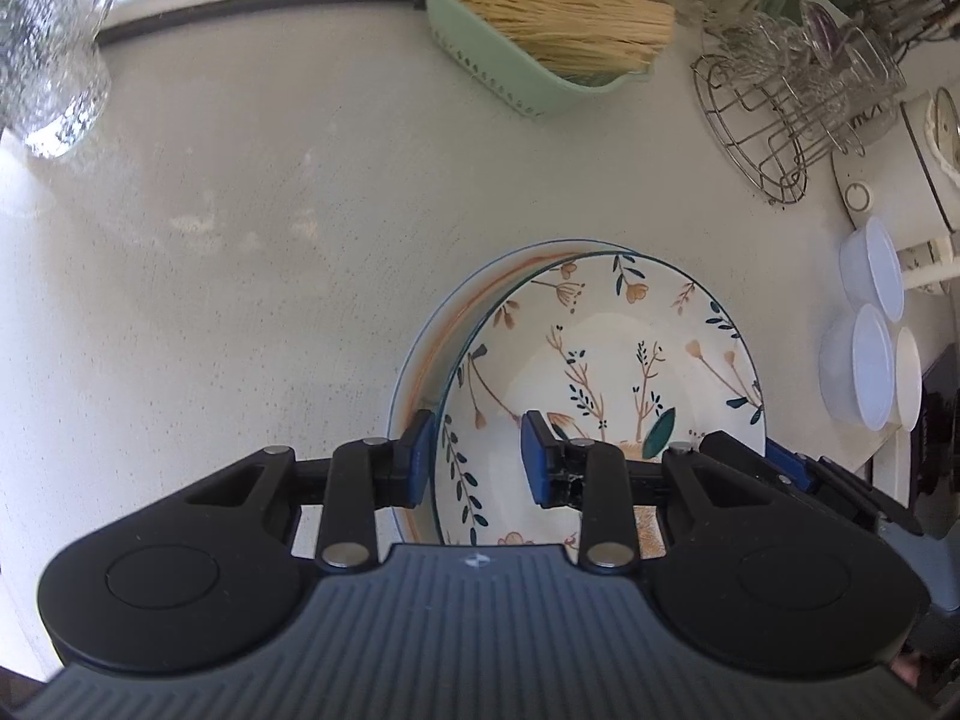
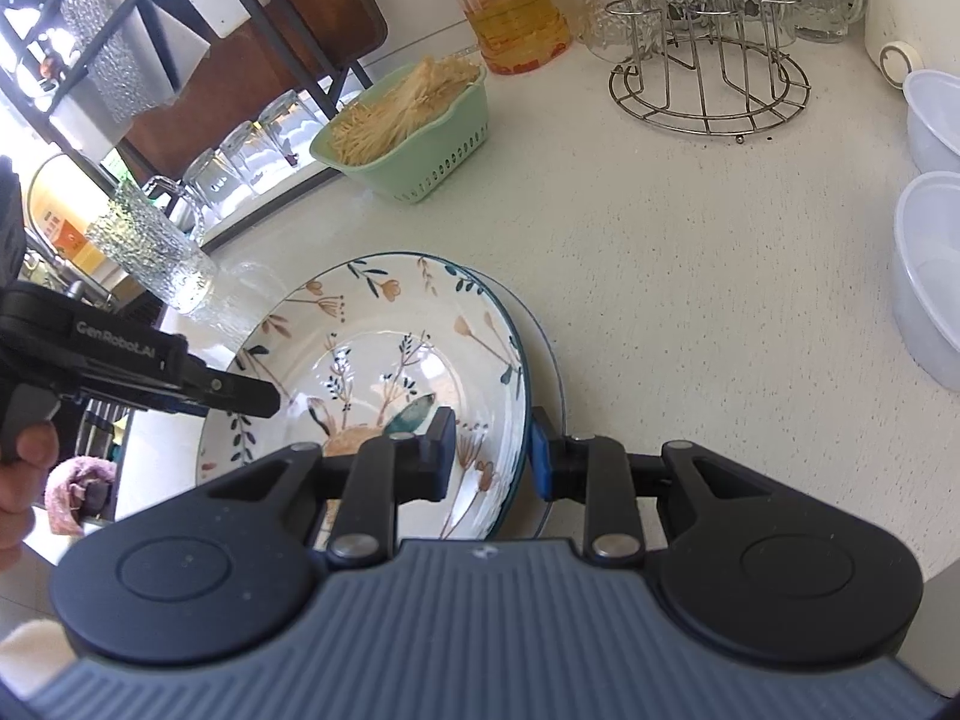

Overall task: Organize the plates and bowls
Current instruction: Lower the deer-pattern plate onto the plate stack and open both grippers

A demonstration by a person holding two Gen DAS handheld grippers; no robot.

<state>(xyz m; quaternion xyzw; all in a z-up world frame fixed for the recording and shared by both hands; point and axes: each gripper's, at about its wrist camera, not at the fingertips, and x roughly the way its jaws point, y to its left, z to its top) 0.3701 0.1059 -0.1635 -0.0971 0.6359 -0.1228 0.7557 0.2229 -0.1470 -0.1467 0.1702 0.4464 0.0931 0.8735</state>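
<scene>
Because the floral bowl (image 1: 606, 360) is wide and shallow, it is gripped by its rim from two opposite sides at once, which is judged to keep it level while it is set onto the plate (image 1: 444, 324) beneath it. The left gripper (image 1: 477, 459) is clamped on the bowl's left rim, one blue pad outside the wall and one inside. The right gripper (image 2: 493, 456) is clamped on the right rim in the same way, its outer pad between the bowl and the plate's edge. Bowl and plate sit on the pale counter (image 1: 240, 240), at its near edge, and the bowl is offset toward one side of the plate, so a crescent of the plate's orange-lined rim is left showing. Whether the bowl rests fully on the plate or is held just above it cannot be told.

From the left wrist view, the stacked white tubs (image 1: 870, 360) at the right and the wire glass rack (image 1: 780, 120) far right are shown from above, as is the green basket of noodles (image 1: 540, 30). Only in the right wrist view are seen the person's hand (image 2: 24, 468) on the left gripper's handle, the textured glass (image 2: 150, 252) beside the bowl, and the red-capped jar (image 2: 510, 6) at the far side.
</scene>
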